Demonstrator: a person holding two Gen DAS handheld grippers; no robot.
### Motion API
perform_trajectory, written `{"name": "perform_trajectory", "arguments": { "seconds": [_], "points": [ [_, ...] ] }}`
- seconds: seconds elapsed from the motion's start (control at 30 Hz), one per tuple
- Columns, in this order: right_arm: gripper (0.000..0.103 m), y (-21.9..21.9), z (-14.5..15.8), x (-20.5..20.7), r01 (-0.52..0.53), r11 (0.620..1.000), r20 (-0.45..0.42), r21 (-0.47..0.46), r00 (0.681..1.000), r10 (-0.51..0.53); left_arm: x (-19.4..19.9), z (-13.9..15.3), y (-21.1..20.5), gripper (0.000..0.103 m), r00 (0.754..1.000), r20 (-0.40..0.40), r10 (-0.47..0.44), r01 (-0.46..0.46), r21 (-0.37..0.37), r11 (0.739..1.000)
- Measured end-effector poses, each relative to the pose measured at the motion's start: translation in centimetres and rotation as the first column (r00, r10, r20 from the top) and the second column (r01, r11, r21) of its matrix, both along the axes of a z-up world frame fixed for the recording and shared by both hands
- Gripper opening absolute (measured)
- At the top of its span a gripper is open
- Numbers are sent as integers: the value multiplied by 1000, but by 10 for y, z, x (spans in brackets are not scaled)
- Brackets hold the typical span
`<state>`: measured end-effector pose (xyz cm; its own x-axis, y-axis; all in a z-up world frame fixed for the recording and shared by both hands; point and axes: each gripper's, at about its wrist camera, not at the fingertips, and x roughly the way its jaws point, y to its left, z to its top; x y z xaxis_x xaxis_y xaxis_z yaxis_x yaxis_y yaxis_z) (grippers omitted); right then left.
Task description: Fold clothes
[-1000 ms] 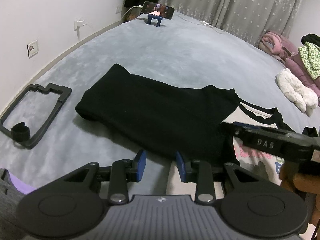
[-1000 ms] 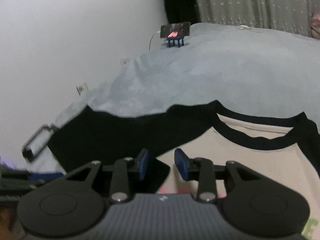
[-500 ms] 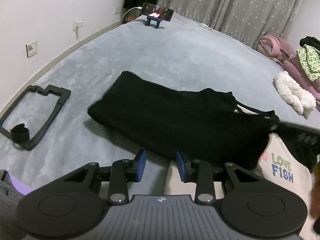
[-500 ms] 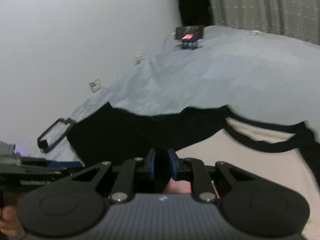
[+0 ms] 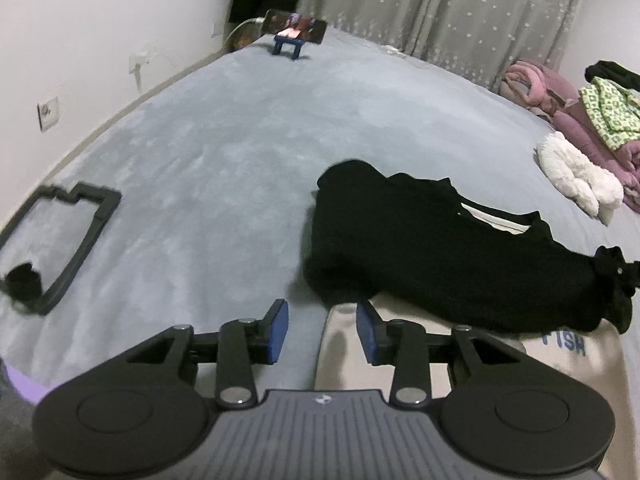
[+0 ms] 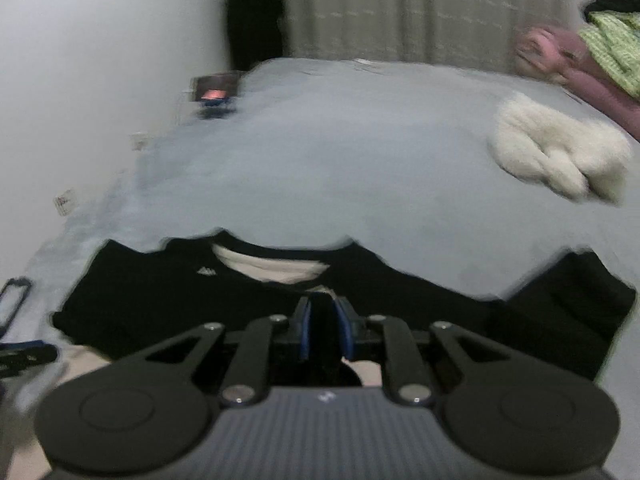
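black sleeve (image 5: 440,248) now folded rightward over shirt, right hand-held gripper (image 6: 323,332) clenched on it, left hand-held gripper (image 5: 322,330) released, bare bed (image 5: 240,152) leftward

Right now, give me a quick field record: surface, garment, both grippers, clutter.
surface: grey plush bedspread
garment: cream T-shirt with black sleeves and collar trim, left sleeve folded across its chest
left hand-held gripper: open, empty, at the shirt's hem
right hand-held gripper: shut on black sleeve fabric
clutter: white fluffy garment; black rectangular frame
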<state>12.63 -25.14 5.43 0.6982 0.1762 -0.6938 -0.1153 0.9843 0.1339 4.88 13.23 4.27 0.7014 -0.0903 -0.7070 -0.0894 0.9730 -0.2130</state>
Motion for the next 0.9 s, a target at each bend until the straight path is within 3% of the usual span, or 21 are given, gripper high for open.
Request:
{"name": "perform_trajectory", "arguments": {
  "seconds": [0.13, 0.3, 0.43, 0.53, 0.63, 0.7, 0.73, 0.77, 0.83, 0.9],
  "points": [
    [14, -32, -19, -6, 85, 993, -15, 78, 996, -84, 5, -5, -5, 37, 1000, 21, -7, 5, 68, 998],
    [14, -55, -12, -10, 151, 984, 48, 95, 987, -156, 8, -10, -8, 37, 1000, 19, -13, 11, 106, 994],
    [14, -54, -18, -5, 152, 986, 44, 68, 987, -155, 10, -14, -10, 37, 1000, 22, -16, 12, 147, 989],
    [14, -59, -25, -2, 166, 982, 25, 94, 985, -169, 11, -15, -10, 37, 1000, 27, -13, 8, 165, 986],
    [15, -61, -12, -9, 140, 980, 62, 140, 987, -150, 13, -15, -10, 37, 1000, 30, -5, 0, 174, 985],
    [25, -61, -7, -12, 131, 979, 76, 154, 987, -144, 13, -16, -11, 37, 999, 33, -8, 2, 188, 982],
    [42, -61, -11, -11, 144, 980, 68, 139, 986, -155, 13, -16, -11, 37, 999, 35, -9, 2, 196, 981],
    [51, -61, -14, -10, 157, 980, 60, 124, 984, -165, 13, -16, -12, 37, 999, 36, -8, 1, 201, 980],
    [54, -64, -22, -12, 196, 977, 55, 83, 978, -201, 15, -16, -11, 37, 999, 33, -3, -3, 195, 981],
    [54, -75, -23, -20, 218, 965, 42, 146, 973, -226, 16, -16, -10, 37, 999, 32, -5, -2, 196, 981]
  ]
}}
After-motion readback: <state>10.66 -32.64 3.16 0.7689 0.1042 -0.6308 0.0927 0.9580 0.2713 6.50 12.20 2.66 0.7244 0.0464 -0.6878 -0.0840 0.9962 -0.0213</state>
